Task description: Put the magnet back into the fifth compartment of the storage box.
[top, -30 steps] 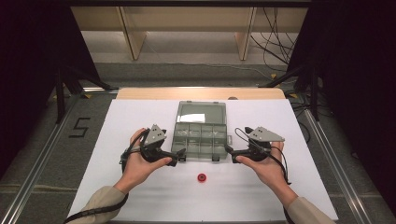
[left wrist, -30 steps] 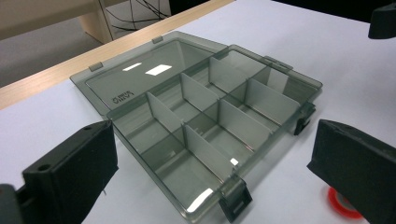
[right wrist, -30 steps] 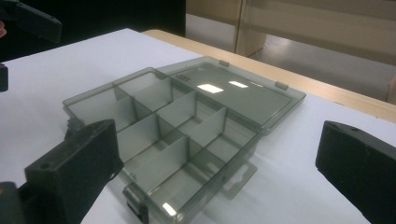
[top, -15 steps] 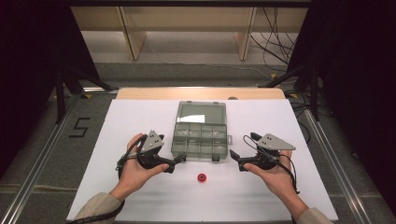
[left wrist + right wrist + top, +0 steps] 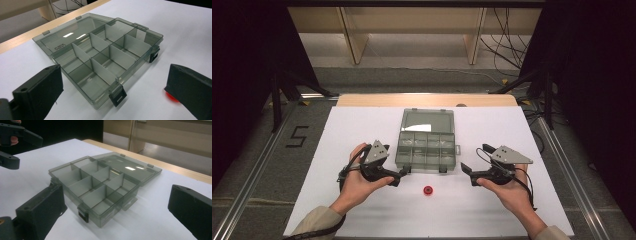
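A translucent grey compartment box [image 5: 426, 149] lies mid-table, its lid [image 5: 428, 120] folded back flat on the far side. Its several compartments look empty, and two dark latches hang at its near edge. A small red round piece [image 5: 428, 190] rests on the white table just in front of the box. My left gripper [image 5: 401, 176] is open near the box's front left corner, holding nothing. My right gripper [image 5: 468, 175] is open off the front right corner, a little apart from the box. The left gripper view frames the box [image 5: 105, 60] between wide jaws, with the red piece [image 5: 171, 97] half hidden behind the right jaw. The right gripper view shows the box [image 5: 100, 182] and the other gripper [image 5: 15, 147] far left.
The white table sheet [image 5: 362, 125] ends in a wooden strip [image 5: 422, 100] at the far side. Metal rails [image 5: 257, 165] run along both sides. Wooden furniture legs [image 5: 354, 40] and cables [image 5: 507, 30] sit on the floor beyond.
Both hands have drawn back from the box's front corners toward the near edge. The right gripper has also shifted to the right. The box and red piece have not moved.
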Motion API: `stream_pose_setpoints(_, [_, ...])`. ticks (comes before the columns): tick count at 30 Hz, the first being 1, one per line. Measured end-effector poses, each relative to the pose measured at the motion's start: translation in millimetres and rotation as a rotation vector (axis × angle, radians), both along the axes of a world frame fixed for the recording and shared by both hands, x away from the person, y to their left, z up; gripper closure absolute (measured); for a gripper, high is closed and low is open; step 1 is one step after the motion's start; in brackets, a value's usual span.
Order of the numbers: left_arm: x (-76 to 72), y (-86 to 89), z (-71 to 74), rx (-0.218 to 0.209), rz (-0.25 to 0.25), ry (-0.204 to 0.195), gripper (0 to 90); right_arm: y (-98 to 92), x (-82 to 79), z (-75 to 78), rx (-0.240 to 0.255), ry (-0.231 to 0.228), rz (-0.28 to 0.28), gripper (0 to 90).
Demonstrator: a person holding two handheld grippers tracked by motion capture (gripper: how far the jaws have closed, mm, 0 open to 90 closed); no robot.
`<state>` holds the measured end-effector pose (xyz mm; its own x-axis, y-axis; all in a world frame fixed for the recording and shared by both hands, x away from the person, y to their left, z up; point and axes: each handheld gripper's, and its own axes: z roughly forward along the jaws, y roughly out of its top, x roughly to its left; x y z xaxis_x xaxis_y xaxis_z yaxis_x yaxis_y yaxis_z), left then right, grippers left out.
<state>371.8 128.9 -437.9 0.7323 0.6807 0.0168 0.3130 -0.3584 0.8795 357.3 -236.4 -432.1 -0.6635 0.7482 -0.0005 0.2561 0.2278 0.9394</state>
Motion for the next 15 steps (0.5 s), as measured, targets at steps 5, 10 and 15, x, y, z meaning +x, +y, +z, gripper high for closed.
stream_pose_setpoints(5, [-2.1, -3.6, 2.1, 0.011, -0.03, -0.005, 1.0, -2.3, -6.8, 1.8, -0.015, -0.025, 0.015, 3.2])
stream_pose_setpoints(10, [-5.3, -7.4, 5.2, 0.03, -0.062, -0.008, 1.2, -4.8, -15.7, 4.1, -0.003, -0.045, 0.033, 5.1])
stream_pose_setpoints(15, [-8.5, -13.1, 7.8, 0.058, -0.113, -0.002, 4.9, -7.5, -24.8, 5.2, -0.004, -0.04, 0.042, 6.7])
